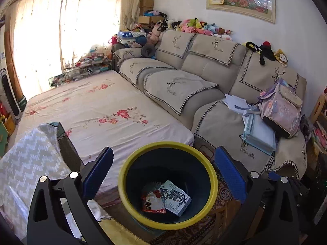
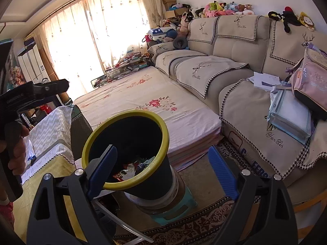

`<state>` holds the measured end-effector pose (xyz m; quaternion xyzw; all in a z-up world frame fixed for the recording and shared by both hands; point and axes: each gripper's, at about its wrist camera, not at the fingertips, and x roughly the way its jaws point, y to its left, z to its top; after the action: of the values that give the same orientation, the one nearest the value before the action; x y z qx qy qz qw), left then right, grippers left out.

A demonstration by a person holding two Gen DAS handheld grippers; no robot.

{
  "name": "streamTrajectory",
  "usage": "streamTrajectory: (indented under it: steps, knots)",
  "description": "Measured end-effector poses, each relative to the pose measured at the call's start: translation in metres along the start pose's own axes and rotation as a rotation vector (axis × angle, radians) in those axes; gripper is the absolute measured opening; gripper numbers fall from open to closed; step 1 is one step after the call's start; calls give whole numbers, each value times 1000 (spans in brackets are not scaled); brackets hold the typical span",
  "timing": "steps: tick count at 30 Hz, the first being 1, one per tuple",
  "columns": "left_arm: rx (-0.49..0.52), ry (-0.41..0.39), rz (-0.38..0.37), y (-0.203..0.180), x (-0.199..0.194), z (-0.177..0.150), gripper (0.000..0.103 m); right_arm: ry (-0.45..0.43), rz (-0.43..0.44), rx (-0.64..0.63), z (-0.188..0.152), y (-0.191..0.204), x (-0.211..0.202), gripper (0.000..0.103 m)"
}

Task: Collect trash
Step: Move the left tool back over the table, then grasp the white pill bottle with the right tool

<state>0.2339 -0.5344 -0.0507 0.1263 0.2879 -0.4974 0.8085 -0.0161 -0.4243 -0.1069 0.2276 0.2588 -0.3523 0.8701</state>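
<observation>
Yellow-rimmed dark round plastic bin (image 1: 167, 185): red wrapper (image 1: 152, 202) and printed carton (image 1: 175, 199) lie inside.
Both grippers, left (image 1: 163, 175) and right (image 2: 163, 171), gape wide and empty; lift clear of the rim; seek more trash.

My light comes from the sheer cream curtains (image 1: 61, 30) over the window, blown out to white glare in both views. The room elsewhere is evenly lit and sharp. Fisheye bending curves the edges into dark corners, and the yellow-rimmed dark bin's (image 2: 143, 114) inside looks perhaps underexposed.
</observation>
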Motion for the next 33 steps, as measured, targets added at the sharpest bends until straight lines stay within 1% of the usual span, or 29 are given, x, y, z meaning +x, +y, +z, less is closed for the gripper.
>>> streamTrajectory:
  steps: [3, 5, 8, 12, 15, 20, 23, 25, 27, 29, 31, 33]
  knots:
    - [-10, -74, 60, 6, -48, -7, 98, 8, 21, -8, -2, 7, 3, 86]
    - [-27, -106, 100, 10, -79, -18, 98, 20, 45, -25, -5, 16, 6, 86]
    - [-74, -140, 147, 23, -130, -42, 98, 44, 90, -65, -11, 37, 9, 86]
    - [-182, -183, 224, 53, -200, -85, 98, 78, 163, -146, -22, 78, 10, 87]
    - [-261, -215, 344, 76, -251, -122, 98, 103, 243, -213, -32, 116, 6, 87]
    - [-374, -220, 551, 113, -329, -187, 98, 150, 398, -347, -54, 191, -5, 87]
    - [-423, -220, 661, 130, -369, -225, 98, 182, 509, -430, -70, 239, -15, 87]
    - [-454, -226, 715, 138, -391, -247, 98, 194, 573, -488, -82, 271, -23, 87]
    - [-484, -232, 752, 148, -411, -268, 98, 203, 619, -528, -92, 300, -29, 87]
    - [-511, -234, 761, 153, -425, -282, 98, 213, 654, -563, -103, 326, -32, 87]
    - [-528, -234, 763, 157, -432, -289, 98, 223, 662, -605, -114, 352, -34, 87]
    - [-539, -237, 763, 160, -436, -294, 98, 226, 640, -646, -123, 375, -31, 87]
